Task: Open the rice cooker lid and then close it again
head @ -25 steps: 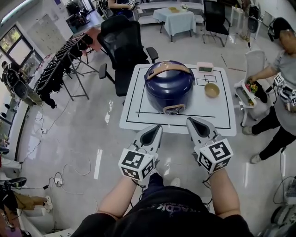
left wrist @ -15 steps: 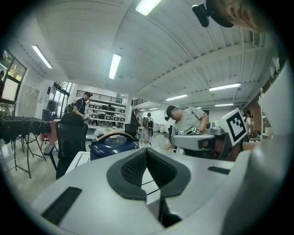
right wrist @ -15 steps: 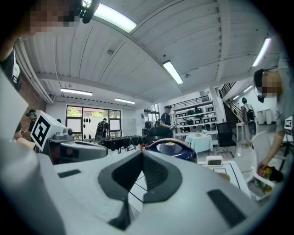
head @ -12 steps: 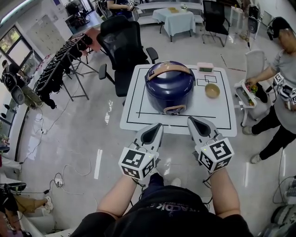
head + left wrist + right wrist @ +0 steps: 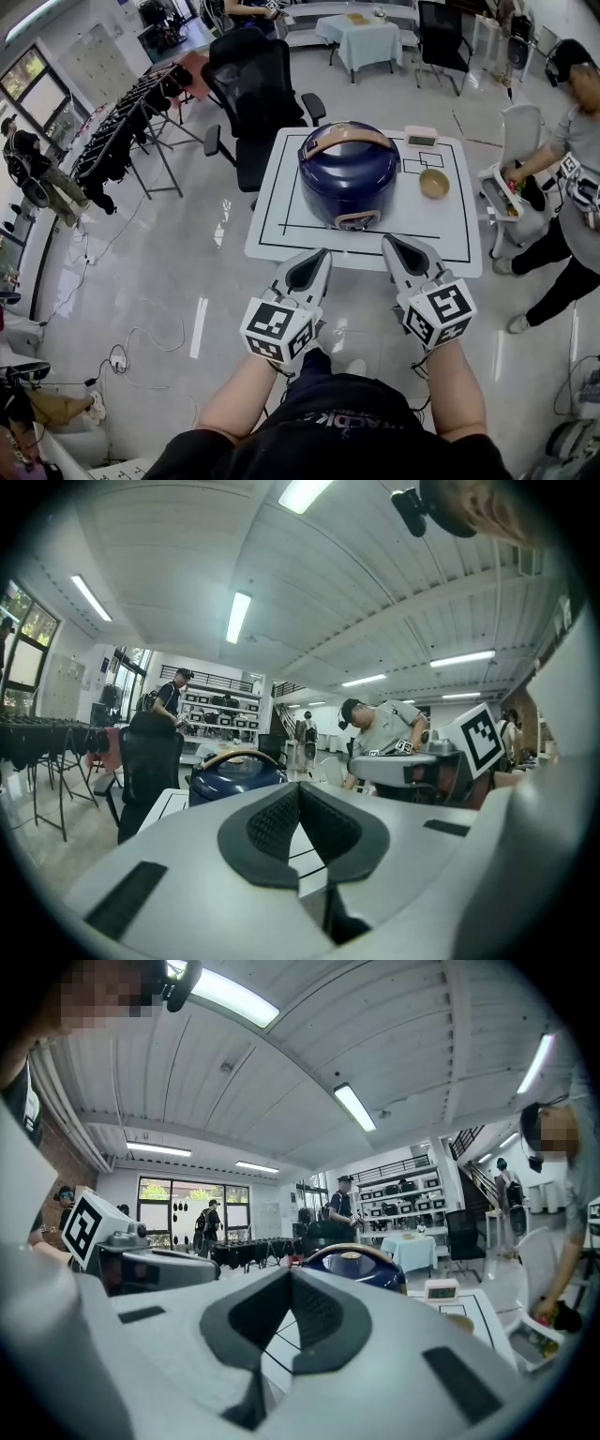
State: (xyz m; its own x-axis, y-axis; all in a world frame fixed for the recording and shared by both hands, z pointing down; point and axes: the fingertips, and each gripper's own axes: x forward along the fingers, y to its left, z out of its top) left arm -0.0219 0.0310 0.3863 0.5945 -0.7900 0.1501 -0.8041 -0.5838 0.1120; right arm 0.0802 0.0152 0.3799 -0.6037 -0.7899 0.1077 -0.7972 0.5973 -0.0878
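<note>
White table (image 5: 267, 239): carries the rice cooker (image 5: 347, 173) at centre, lid down. Its latch (image 5: 354, 221) faces 6 o'clock, and its handle (image 5: 349, 139) spans 9 to 3. Left gripper (image 5: 321, 255) and right gripper (image 5: 393, 244), by the table's 6 o'clock edge: jaws pressed together, nothing between. Small bowl (image 5: 434, 183) at the cooker's 3 o'clock.

glossy navy plastic rice cooker (image 5: 348, 175) on a matt white table (image 5: 281, 234); shiny tiled floor (image 5: 178, 272).
</note>
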